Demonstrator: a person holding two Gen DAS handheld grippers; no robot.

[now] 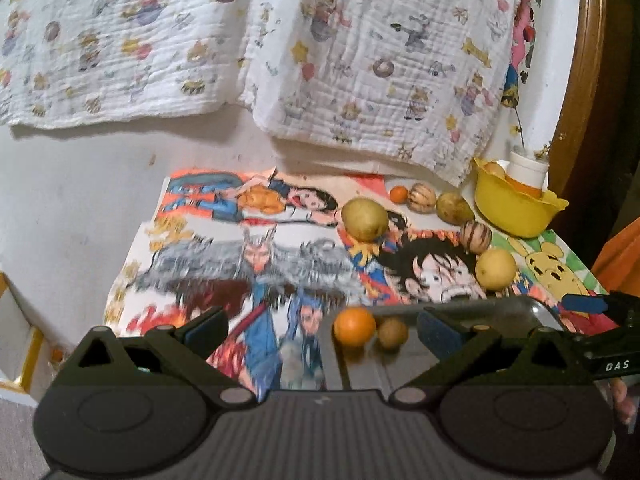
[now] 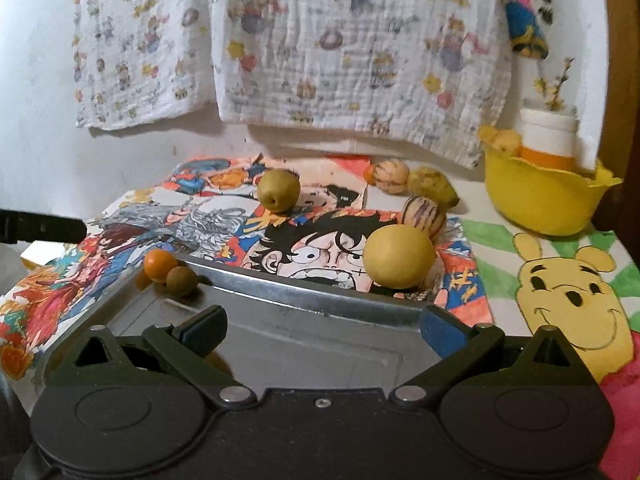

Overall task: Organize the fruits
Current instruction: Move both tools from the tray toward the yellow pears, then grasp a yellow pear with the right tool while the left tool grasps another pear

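A metal tray lies at the near edge of the table; a small orange and a small brown fruit sit in its far left corner, also in the left wrist view. On the cartoon mat beyond lie a yellow round fruit, a green-yellow fruit, two striped fruits, a lemon-like fruit and a tiny orange. My left gripper is open and empty near the tray's left end. My right gripper is open and empty over the tray.
A yellow bowl at the back right holds a white and orange jar and a fruit. A patterned cloth hangs on the wall behind. A wooden frame stands at the right.
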